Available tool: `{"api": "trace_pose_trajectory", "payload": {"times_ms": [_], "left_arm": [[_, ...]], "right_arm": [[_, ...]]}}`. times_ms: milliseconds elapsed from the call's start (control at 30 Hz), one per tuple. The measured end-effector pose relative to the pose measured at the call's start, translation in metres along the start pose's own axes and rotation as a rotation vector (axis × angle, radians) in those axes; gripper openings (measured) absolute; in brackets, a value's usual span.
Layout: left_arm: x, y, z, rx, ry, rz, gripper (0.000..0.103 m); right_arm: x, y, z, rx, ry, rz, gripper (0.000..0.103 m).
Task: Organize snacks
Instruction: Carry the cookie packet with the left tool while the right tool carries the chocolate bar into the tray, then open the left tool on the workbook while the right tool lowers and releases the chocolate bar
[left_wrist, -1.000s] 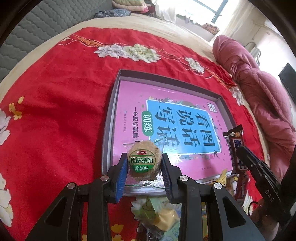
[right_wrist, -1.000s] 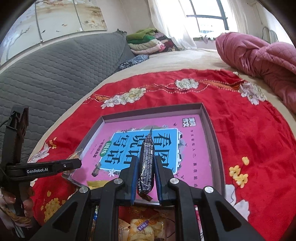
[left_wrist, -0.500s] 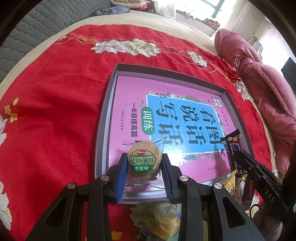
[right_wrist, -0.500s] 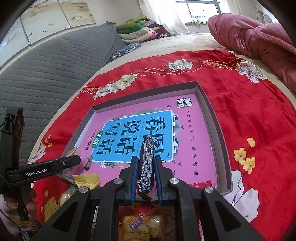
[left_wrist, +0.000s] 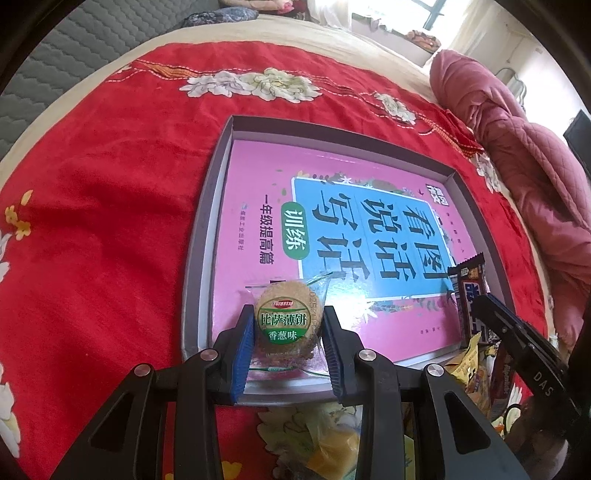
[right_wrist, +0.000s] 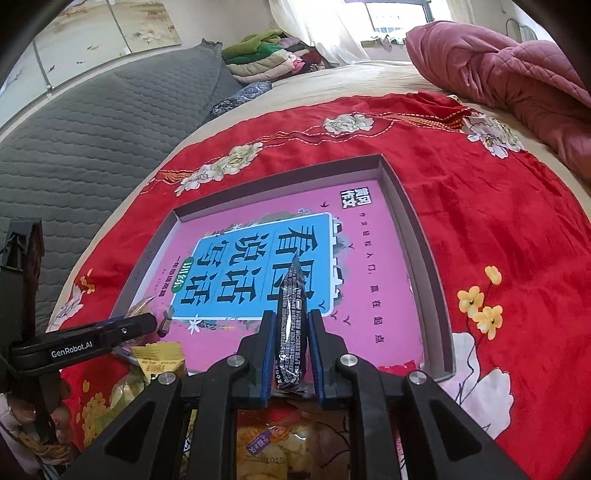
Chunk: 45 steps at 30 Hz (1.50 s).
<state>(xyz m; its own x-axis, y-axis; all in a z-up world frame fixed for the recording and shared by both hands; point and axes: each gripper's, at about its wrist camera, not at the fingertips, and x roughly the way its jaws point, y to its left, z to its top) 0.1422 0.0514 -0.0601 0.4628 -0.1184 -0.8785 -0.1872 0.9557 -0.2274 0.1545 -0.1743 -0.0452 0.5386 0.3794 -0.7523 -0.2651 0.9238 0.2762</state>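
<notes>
Above the near edge of the shallow box (left_wrist: 207, 236) on the bed, left fingers (left_wrist: 287, 345) clamp a round biscuit packet (left_wrist: 286, 321) and right fingers (right_wrist: 290, 354) pinch a dark snack bar (right_wrist: 291, 325), likely poised for placing inside.

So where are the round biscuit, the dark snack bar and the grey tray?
round biscuit (left_wrist: 285, 322): left wrist view, on its green label.
dark snack bar (right_wrist: 291, 325): right wrist view, middle of the wrapper.
grey tray (left_wrist: 201, 236): left wrist view, on its left wall.

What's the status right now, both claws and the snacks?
Left gripper shut on round cracker pack. Right gripper shut on dark snack bar. Both over grey tray holding pink book. Nothing blocking.
</notes>
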Motion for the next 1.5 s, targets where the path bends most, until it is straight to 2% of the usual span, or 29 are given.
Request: {"api": "trace_pose_trajectory", "payload": {"times_ms": [333,433,900,1000,1133,1233,1433,1500], "left_arm": [[0.001,0.002,0.0,-0.013,0.018,-0.008,0.037],[-0.001,0.002,0.0,-0.01,0.022,-0.017,0.043],[-0.018,0.003,0.006,-0.013,-0.01,-0.014,0.045],[-0.025,0.002,0.007,-0.015,-0.022,-0.026,0.057],[-0.034,-0.001,0.008,-0.01,-0.034,-0.029,0.057],[-0.04,-0.003,0.008,-0.007,-0.042,-0.029,0.057],[-0.05,-0.004,0.007,-0.015,-0.048,-0.036,0.058],[-0.053,-0.005,0.006,-0.014,-0.052,-0.031,0.059]], "right_arm": [[-0.007,0.0,0.003,-0.008,-0.031,-0.03,0.018],[-0.009,0.0,0.004,-0.006,-0.038,-0.032,0.018],[-0.018,0.0,0.007,-0.002,-0.065,-0.023,0.018],[-0.02,0.0,0.008,-0.003,-0.072,-0.021,0.022],[-0.024,0.002,0.009,-0.006,-0.08,-0.013,0.024],[-0.026,0.003,0.01,-0.007,-0.087,-0.008,0.03],[-0.034,0.007,0.013,-0.023,-0.103,0.006,0.032],[-0.037,0.007,0.014,-0.025,-0.111,0.011,0.036]]}}
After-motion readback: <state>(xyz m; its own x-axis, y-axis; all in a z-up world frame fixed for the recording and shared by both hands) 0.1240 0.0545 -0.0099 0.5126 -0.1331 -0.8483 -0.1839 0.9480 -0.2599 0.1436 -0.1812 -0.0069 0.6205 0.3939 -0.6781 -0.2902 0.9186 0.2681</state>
